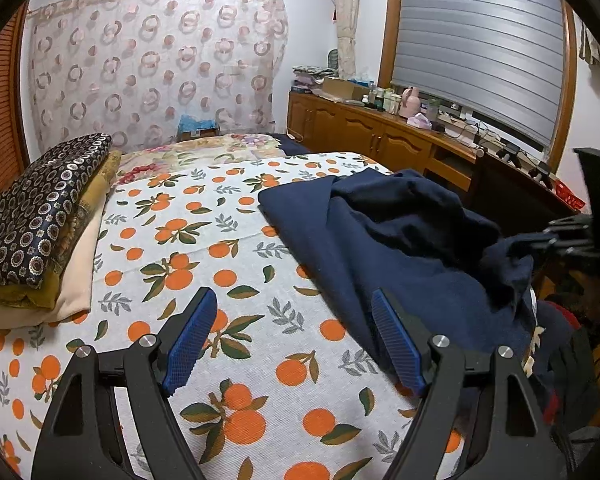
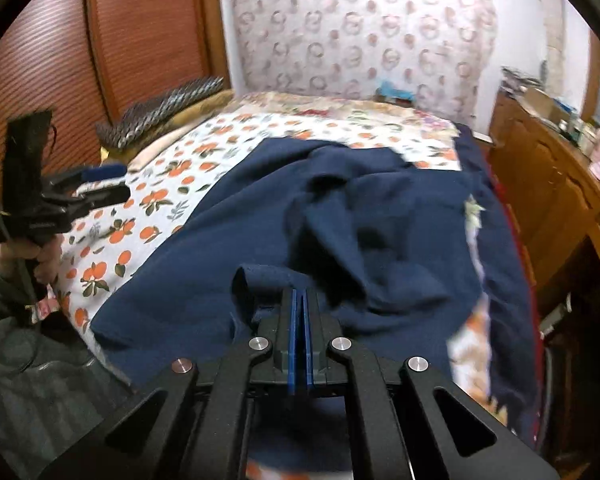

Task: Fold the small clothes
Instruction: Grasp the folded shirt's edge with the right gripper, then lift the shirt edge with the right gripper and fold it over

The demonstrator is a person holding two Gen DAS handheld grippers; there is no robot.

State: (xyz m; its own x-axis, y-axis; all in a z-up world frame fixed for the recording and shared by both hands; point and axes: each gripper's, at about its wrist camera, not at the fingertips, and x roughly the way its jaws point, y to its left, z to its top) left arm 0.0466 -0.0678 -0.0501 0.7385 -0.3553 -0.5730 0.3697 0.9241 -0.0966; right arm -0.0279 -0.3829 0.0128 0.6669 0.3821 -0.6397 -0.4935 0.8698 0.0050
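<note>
A dark navy garment (image 1: pixel 380 248) lies rumpled on the right half of the orange-print bedsheet (image 1: pixel 204 216). My left gripper (image 1: pixel 292 336) hovers open over the sheet, its right finger at the garment's near left edge and nothing between its blue pads. My right gripper (image 2: pixel 299 292) is shut, with a fold of the navy garment (image 2: pixel 340 216) pinched at its tips and a loop of cloth bulging to the left. In the left wrist view the right gripper (image 1: pixel 560 236) comes in from the right edge and holds the cloth lifted. A hand holds the left gripper (image 2: pixel 100 184) at the far left.
A stack of folded blankets (image 1: pixel 40 232) sits on the bed's left side. Along the right wall runs a wooden cabinet (image 1: pixel 360 128) with clutter on top. Red and dark things (image 1: pixel 568 320) hang off the bed's right edge. A slatted wardrobe door (image 2: pixel 140 40) stands behind the bed.
</note>
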